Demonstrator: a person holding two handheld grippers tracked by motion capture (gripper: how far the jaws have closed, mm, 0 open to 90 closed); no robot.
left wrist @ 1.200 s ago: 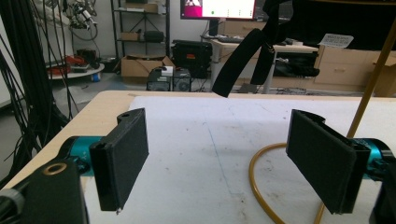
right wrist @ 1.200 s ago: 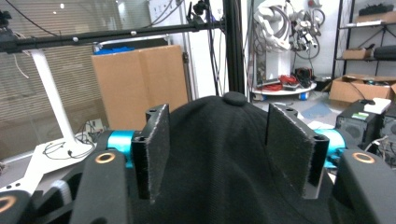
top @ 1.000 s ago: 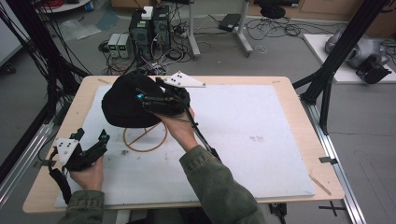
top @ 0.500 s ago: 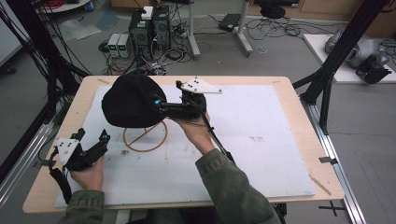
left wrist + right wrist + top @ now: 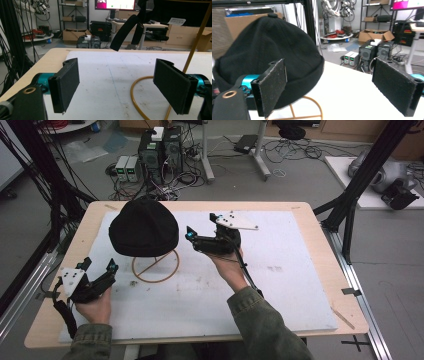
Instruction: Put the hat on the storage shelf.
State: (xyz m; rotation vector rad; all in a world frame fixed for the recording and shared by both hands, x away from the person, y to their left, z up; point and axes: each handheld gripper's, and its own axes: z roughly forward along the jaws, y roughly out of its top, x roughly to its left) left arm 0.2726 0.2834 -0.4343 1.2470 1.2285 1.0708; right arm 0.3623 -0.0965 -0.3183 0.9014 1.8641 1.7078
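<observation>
1. The left gripper is held by the left hand at the near left of the worktop, over the left edge of the white mat.
2. In the left gripper view its jaws are seen wide apart with nothing between them; bare mat shows in the gap.
3. A grey plate is carried on top of the left gripper.
4. The hat, black and knitted, is set on a gold wire stand at the far left of the mat, just beyond and to the right of the left gripper.
5. The stand's ring base is seen lying on the mat, with the hat raised clear above it.
6. In the left gripper view the ring curves between the jaws' tips and a gold rod rises past the right jaw; a black strap hangs from above.
7. The right gripper is held by the right hand above the middle of the mat, pointing left at the hat.
8. Its tips are near the hat's right side but apart from it.
9. In the right gripper view its jaws are seen wide open and empty, with the hat behind the left jaw.
10. A sleeve is seen at the bottom edge.
</observation>
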